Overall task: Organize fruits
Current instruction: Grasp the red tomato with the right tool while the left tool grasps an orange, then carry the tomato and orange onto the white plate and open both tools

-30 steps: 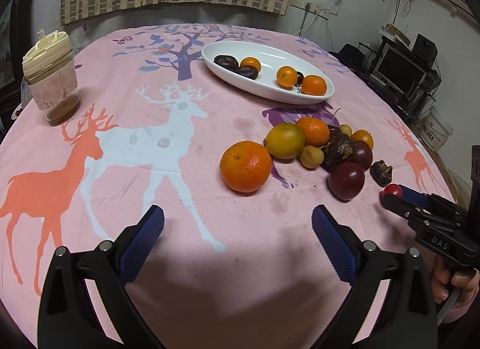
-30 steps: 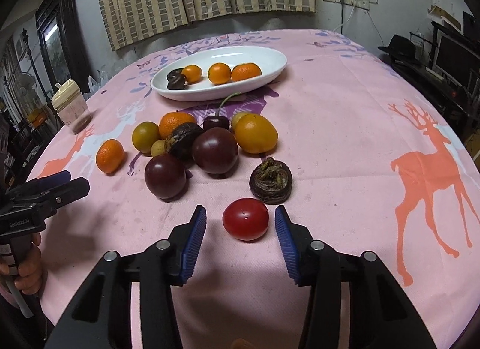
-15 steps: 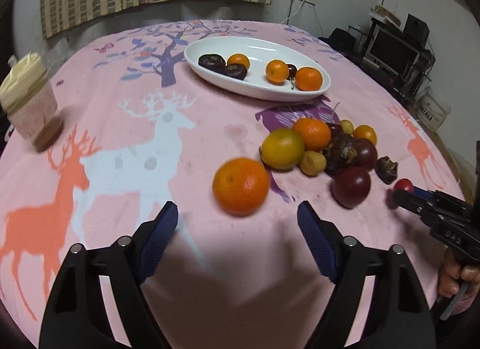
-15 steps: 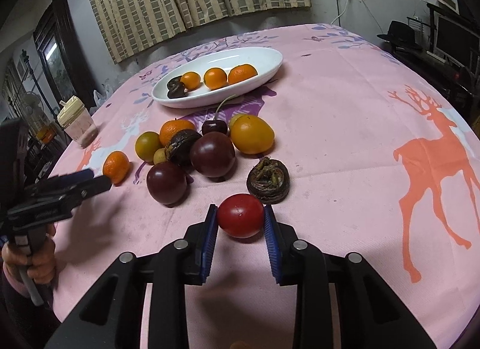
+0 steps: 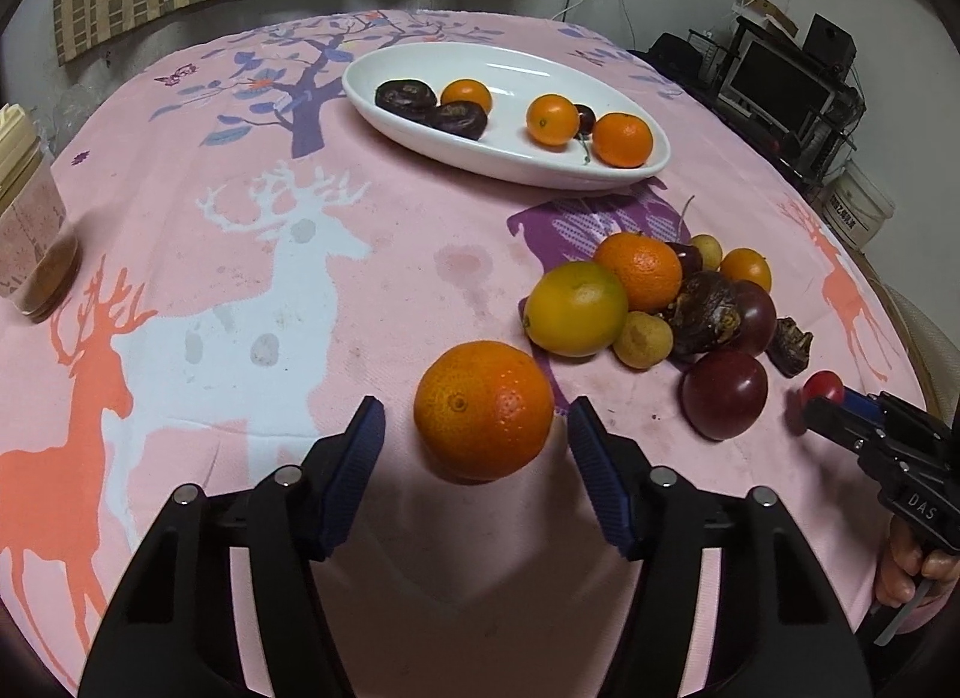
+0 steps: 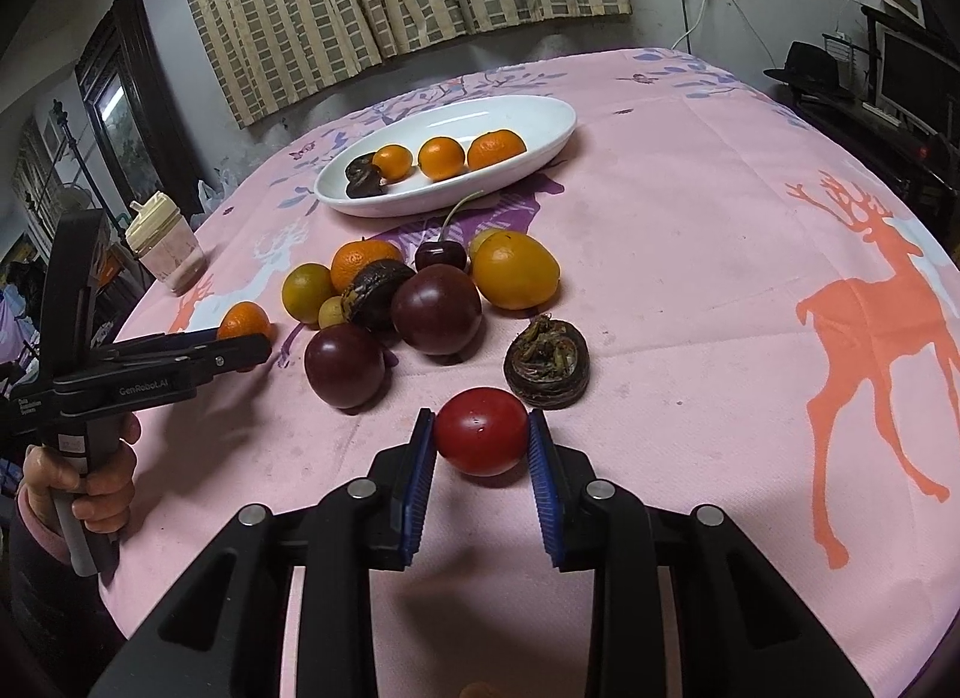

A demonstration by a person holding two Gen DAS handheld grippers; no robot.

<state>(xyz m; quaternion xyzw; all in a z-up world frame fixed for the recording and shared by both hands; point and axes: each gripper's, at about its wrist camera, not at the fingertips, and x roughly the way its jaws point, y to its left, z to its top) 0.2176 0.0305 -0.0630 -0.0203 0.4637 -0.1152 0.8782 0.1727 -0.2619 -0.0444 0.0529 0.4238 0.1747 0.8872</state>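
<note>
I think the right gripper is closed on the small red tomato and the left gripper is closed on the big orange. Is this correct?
Not quite. In the left wrist view, the left gripper is open around the big orange, with gaps on both sides. The right gripper is closed on the small red tomato.

Dish (image 6: pixel 558 125) lies behind fruit pile (image 6: pixel 432 284); cup (image 6: pixel 165 248) probably left of both.

Pink deer-print tablecloth (image 5: pixel 372 290), white dish (image 5: pixel 516 65)

Left gripper (image 6: pixel 240 351): "GenRobot.AI". Right gripper (image 5: pixel 831 416): "DAS".
</note>
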